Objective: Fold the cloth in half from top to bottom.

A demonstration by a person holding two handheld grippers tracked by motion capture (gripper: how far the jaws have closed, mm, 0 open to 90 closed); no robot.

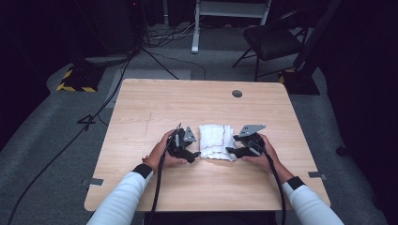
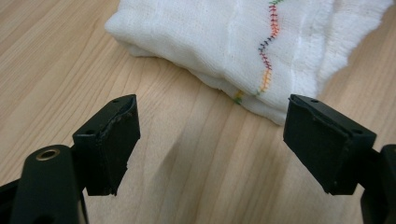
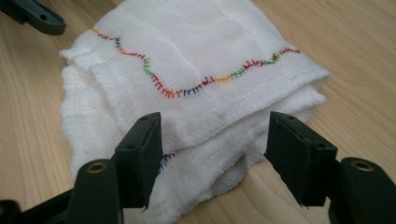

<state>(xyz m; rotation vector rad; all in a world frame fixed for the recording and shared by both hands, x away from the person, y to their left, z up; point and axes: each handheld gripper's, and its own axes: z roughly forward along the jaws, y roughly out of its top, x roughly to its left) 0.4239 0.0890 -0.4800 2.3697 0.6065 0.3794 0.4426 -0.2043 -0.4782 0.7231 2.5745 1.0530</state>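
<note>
High view had the folded white cloth point(image 1: 216, 142) near the table's point(image 1: 155, 103) center, long axis running 12 to 6. Left gripper point(image 1: 191, 154) flanked it at 9, jaws open and empty; right gripper point(image 1: 232, 151) at 3, jaws apart astride 1 cloth edge, not pinching. A grommet hole point(image 1: 237, 93) lay toward 1, nothing blocking either gripper.

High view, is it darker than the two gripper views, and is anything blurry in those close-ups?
High view: table lit, surroundings nearly black. Left gripper view: evenly bright, the cloth soft at the top edge, faint shadows on wood. Right gripper view: stitching sharp, the near jaws slightly soft.
</note>
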